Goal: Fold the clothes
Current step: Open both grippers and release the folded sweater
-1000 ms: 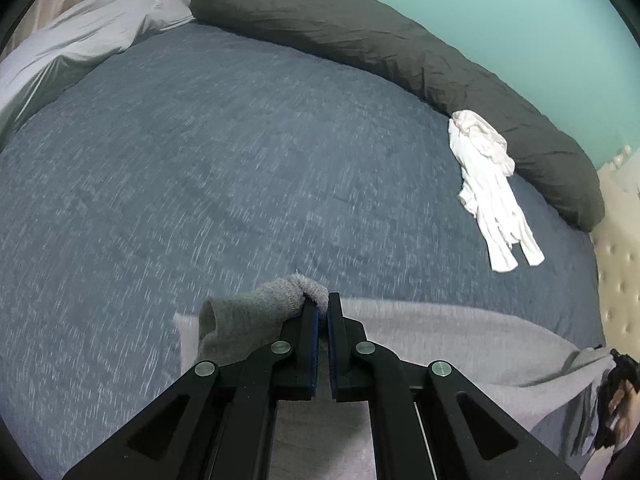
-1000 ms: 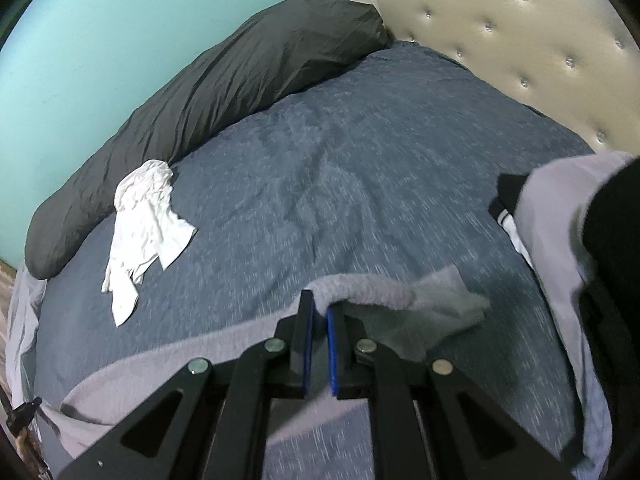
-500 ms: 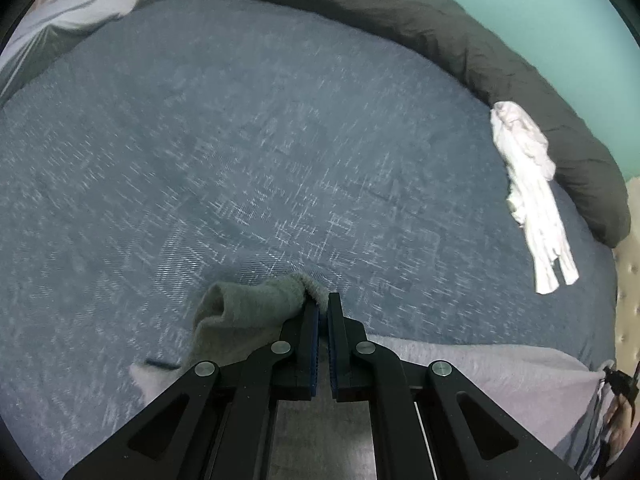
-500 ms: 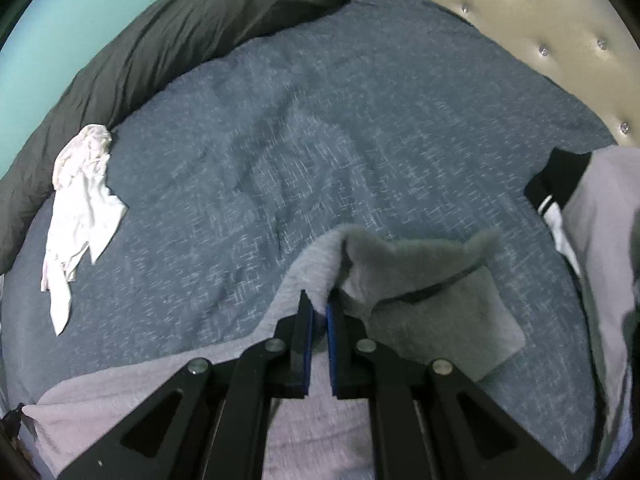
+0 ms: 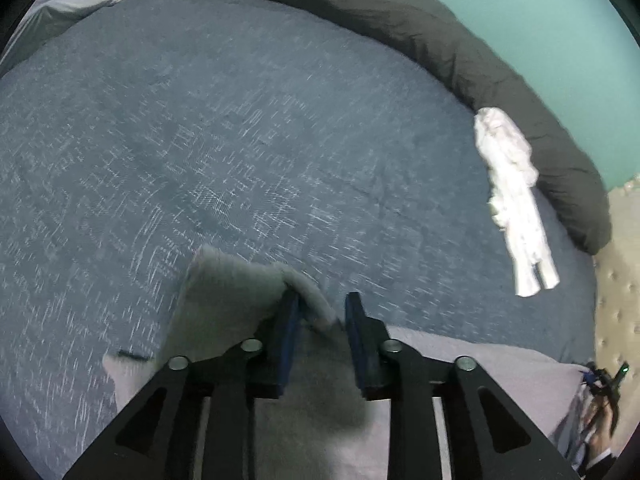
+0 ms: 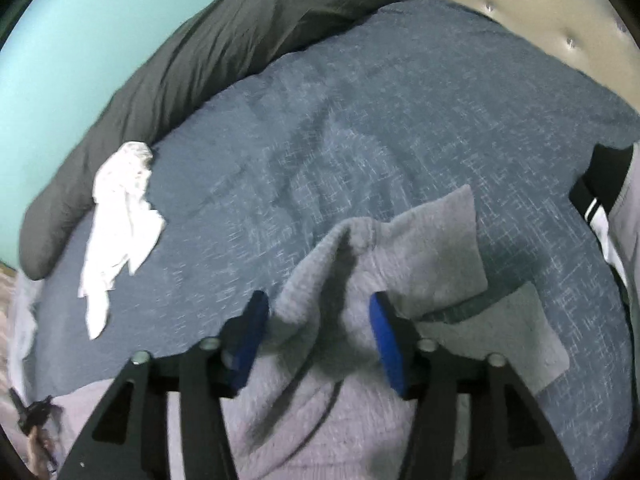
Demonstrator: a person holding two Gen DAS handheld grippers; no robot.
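left tongs (image 5: 320, 312): were pinching grey garment (image 5: 240, 300), now opening | right tongs (image 6: 316, 320): likewise opening, fabric loose between

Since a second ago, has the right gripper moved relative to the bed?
Yes. The right gripper has dropped toward the blue bedspread, laying the grey garment on it; the headboard sits higher in view. Its jaws are opening.

Left gripper (image 5: 320, 308) above a blue-grey bedspread (image 5: 224, 140), its jaws opening, with a fold of the grey garment (image 5: 236, 304) lying between them and leaning against the left pad. A crumpled white garment (image 5: 514, 196) lies well apart at right, touching the long dark bolster pillow (image 5: 440, 40) that curves along the teal wall (image 5: 540, 32).
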